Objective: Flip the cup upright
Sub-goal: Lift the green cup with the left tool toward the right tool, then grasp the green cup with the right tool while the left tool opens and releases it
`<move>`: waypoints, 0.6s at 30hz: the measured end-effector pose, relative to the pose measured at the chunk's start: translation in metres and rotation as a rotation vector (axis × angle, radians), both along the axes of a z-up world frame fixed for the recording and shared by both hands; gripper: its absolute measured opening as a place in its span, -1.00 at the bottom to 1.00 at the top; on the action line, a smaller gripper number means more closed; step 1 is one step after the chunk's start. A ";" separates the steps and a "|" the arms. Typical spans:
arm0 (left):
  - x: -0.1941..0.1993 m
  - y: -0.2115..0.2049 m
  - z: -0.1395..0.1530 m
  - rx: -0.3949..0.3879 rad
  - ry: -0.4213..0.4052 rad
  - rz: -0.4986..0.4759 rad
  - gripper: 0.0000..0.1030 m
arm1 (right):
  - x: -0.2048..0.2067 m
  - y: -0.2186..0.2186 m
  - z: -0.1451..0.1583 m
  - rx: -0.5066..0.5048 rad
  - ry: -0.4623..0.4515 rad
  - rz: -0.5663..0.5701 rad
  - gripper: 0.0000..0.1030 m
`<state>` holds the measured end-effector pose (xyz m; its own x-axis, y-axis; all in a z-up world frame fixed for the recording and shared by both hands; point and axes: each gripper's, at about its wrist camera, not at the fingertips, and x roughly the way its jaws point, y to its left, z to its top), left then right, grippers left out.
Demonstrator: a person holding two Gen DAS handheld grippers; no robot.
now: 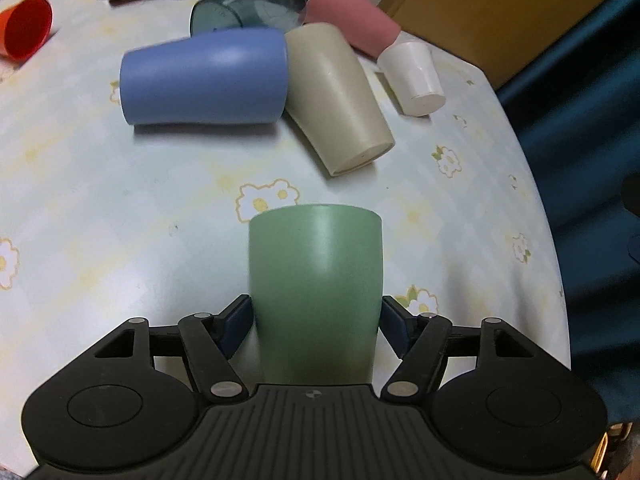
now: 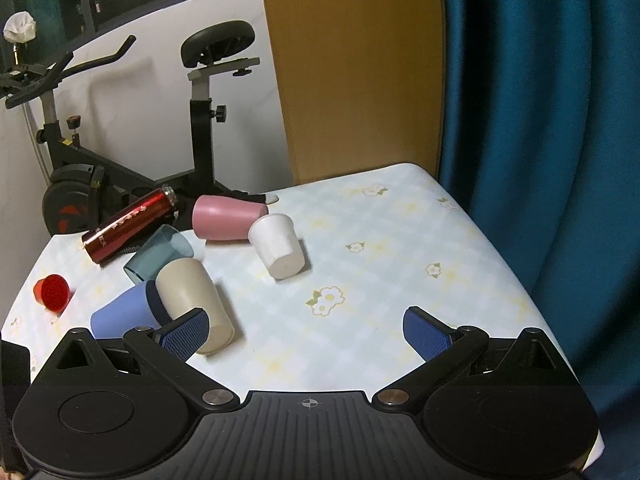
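Note:
My left gripper (image 1: 316,320) is shut on a green cup (image 1: 316,280), whose far end points away from the camera over the table. Several cups lie on their sides beyond it: a blue cup (image 1: 204,78), a beige cup (image 1: 336,96), a pink cup (image 1: 348,16), a white paper cup (image 1: 414,76), a teal see-through cup (image 1: 248,4) and a red cup (image 1: 26,26). My right gripper (image 2: 308,330) is open and empty above the near table. It sees the beige cup (image 2: 192,300), blue cup (image 2: 124,316), white cup (image 2: 278,246) and pink cup (image 2: 224,218).
A red metal flask (image 2: 128,224) lies at the table's back left. The flowered tablecloth (image 2: 380,240) covers the table. A blue curtain (image 2: 540,120) hangs to the right, a wooden panel (image 2: 352,60) behind, and an exercise bike (image 2: 120,160) stands beyond the far edge.

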<state>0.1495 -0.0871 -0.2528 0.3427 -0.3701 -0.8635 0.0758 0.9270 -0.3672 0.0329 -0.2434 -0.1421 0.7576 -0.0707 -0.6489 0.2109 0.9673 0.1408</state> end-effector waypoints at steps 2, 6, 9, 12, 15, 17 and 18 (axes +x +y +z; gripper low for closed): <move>-0.003 0.002 0.007 0.013 -0.025 -0.013 0.42 | -0.002 0.001 0.001 0.003 -0.006 0.000 0.99; -0.010 0.010 0.023 0.013 -0.066 -0.030 0.42 | -0.005 0.003 0.005 0.011 -0.015 0.003 0.99; -0.016 0.020 0.036 0.007 -0.098 -0.022 0.42 | -0.006 0.006 0.008 0.018 -0.019 0.009 0.99; -0.021 0.033 0.049 0.009 -0.144 -0.008 0.42 | -0.007 0.010 0.010 0.031 -0.020 0.023 0.98; -0.026 0.050 0.061 0.028 -0.193 0.020 0.42 | -0.008 0.014 0.012 0.041 -0.023 0.038 0.98; -0.028 0.061 0.068 0.047 -0.228 0.040 0.42 | -0.008 0.019 0.012 0.042 -0.027 0.051 0.98; -0.029 0.068 0.072 0.062 -0.247 0.051 0.43 | -0.008 0.021 0.012 0.041 -0.028 0.059 0.98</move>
<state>0.1208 -0.0190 -0.1807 0.5629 -0.2961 -0.7717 0.1088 0.9521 -0.2859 0.0244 -0.2226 -0.1305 0.7775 0.0004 -0.6289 0.1495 0.9712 0.1854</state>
